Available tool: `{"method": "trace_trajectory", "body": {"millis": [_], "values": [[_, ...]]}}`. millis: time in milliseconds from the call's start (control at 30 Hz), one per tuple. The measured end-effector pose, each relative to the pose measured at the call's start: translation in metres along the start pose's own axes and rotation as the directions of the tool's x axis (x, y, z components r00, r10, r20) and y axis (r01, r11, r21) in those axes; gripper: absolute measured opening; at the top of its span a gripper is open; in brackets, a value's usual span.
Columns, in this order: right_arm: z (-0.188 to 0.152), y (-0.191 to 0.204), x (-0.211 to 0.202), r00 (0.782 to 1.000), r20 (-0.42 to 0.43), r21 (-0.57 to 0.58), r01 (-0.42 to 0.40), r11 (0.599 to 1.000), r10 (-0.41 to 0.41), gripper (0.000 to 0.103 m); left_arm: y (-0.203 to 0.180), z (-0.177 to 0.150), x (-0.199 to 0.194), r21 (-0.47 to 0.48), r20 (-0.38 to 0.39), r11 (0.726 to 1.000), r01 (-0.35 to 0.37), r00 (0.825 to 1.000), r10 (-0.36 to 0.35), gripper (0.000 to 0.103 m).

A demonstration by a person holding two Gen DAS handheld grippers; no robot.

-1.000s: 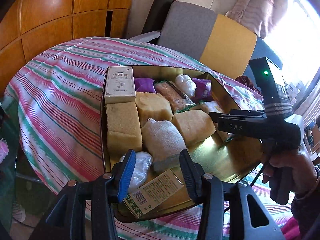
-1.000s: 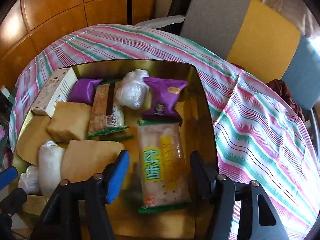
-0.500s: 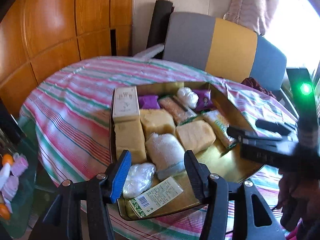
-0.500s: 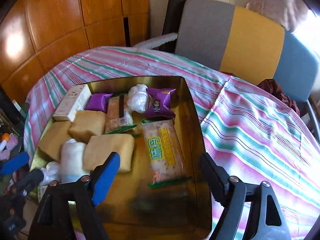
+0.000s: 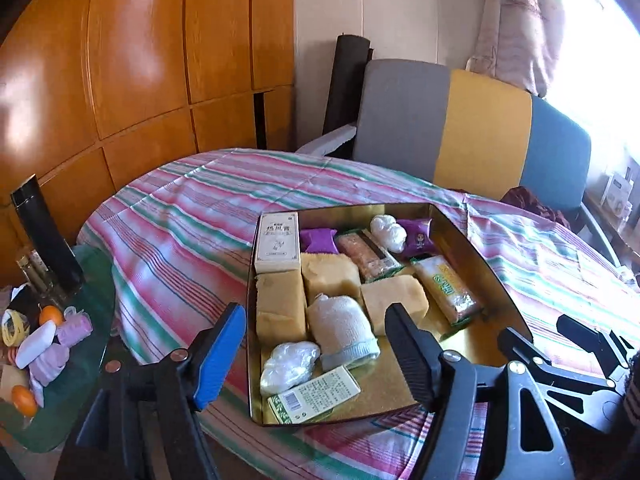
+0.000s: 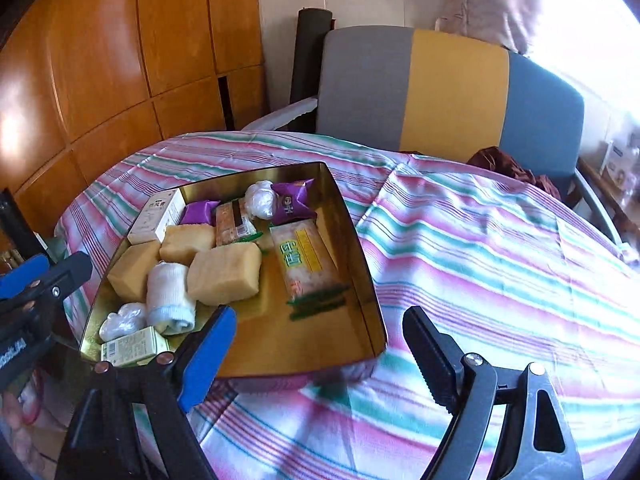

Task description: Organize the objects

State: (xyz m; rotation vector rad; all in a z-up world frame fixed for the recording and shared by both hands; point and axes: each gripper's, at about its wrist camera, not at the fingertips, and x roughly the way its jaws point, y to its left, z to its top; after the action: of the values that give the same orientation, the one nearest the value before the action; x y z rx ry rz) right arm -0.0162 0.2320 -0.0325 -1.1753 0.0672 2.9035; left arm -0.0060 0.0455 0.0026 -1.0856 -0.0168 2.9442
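Snacks and sponges packed in a gold tin tray [image 5: 472,256] on the striped tablecloth [image 5: 180,216], ahead of both grippers.

Left gripper [image 5: 316,344] hangs over the tray's near end, jaws opening with nothing gripped; beyond its tips lie a green-and-white barcoded packet [image 5: 314,395], a rolled white cloth [image 5: 342,330] and yellow sponge blocks [image 5: 280,308]. Farther off sits a white box [image 5: 278,242] with unreadable characters. Right gripper [image 6: 320,346] widens empty at the tray's near right corner, a yellow-labelled snack pack [image 6: 306,262] just ahead.
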Motion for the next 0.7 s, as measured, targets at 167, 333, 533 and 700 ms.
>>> {"method": "trace_trajectory", "body": {"millis": [167,333,533,700], "values": [[-0.004,0.003,-0.004,1.000,0.003,-0.001,-0.009,1.000,0.009,0.086,0.001,-0.004,0.001,-0.009,-0.030,1.000,0.016,0.999,-0.016,0.073],[-0.004,0.007,-0.006,1.000,0.008,-0.013,-0.011,1.000,0.011,0.086,0.001,-0.004,-0.004,-0.004,-0.006,1.000,0.022,1.000,-0.022,0.073],[-0.005,0.009,-0.005,1.000,0.007,-0.019,-0.009,1.000,0.009,0.086,0.000,-0.005,-0.002,0.000,-0.002,1.000,0.024,1.000,-0.024,0.072],[-0.006,0.013,-0.002,1.000,-0.003,-0.027,-0.007,1.000,0.007,0.086,0.002,-0.005,-0.002,-0.001,0.012,1.000,0.018,1.000,-0.018,0.072]]}}
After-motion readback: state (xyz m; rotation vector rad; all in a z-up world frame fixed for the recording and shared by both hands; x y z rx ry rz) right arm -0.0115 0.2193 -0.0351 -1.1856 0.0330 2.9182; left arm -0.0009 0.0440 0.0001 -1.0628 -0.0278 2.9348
